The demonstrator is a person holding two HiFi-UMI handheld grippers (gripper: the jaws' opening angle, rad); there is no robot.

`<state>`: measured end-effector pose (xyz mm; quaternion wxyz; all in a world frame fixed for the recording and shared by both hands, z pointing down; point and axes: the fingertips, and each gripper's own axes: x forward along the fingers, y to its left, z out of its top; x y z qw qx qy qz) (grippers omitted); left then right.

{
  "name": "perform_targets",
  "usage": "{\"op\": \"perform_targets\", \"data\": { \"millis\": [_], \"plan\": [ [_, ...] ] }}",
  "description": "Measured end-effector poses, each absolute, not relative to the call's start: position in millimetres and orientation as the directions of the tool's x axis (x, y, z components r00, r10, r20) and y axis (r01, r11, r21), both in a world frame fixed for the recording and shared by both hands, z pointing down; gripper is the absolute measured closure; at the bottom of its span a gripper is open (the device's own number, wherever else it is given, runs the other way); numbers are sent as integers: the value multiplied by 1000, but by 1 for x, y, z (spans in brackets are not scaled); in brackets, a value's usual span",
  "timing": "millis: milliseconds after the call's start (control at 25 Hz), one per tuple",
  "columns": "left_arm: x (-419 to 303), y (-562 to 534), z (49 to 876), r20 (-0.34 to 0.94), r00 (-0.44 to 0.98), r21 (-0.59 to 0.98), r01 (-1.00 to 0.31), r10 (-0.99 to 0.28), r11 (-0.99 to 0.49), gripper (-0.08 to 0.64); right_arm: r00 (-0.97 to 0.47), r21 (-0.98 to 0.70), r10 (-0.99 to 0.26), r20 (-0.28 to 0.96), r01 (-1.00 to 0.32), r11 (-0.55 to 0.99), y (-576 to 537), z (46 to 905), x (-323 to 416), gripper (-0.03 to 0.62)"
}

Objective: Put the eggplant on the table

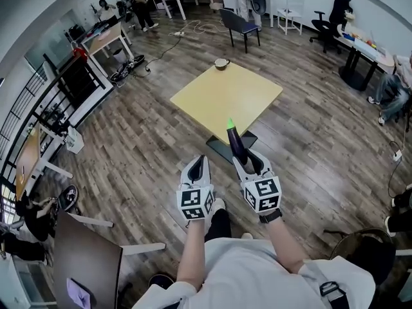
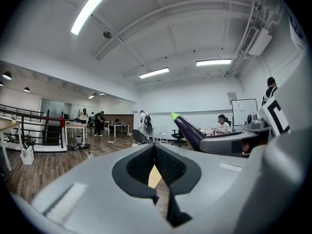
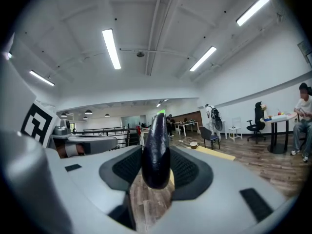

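Observation:
A dark purple eggplant with a green stem tip sticks forward out of my right gripper, whose jaws are shut on its thick end. In the right gripper view the eggplant stands between the two pads, and in the left gripper view the eggplant shows at the right. My left gripper is shut with nothing in it, beside the right one. Both hang over the floor, short of the square yellow table.
A small brown cup stands at the table's far corner. A dark chair stands beyond it. Desks, office chairs and several people line the room's edges. A black railing runs along the left.

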<state>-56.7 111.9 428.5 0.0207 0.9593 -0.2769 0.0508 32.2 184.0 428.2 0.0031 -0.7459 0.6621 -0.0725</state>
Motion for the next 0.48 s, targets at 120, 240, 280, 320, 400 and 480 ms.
{"op": "perform_targets", "data": {
  "millis": [120,240,280,320,400,480],
  "plan": [
    [-48,77,432,106,830,14,-551,-547,-834,549,67,-100,-994,89,-992,-76,148,430,35,411],
    [-39,32,432,89,823,25,-565,-561,-825,549,44,-87,-996,79,-995,-51,107,429,42,411],
    [-36,16,430,79,820,28,-570,-566,-821,549,39,-81,-996,76,-996,-46,93,427,44,411],
    [-34,1,426,70,818,31,-573,-570,-819,549,38,-75,-997,74,-996,-44,78,425,48,411],
    [-28,-30,418,57,816,30,-577,-575,-816,549,43,-67,-997,69,-997,-47,50,418,56,411],
    [-22,-62,409,51,815,29,-579,-578,-815,549,50,-61,-997,64,-997,-54,22,410,65,411]
  ]
}}
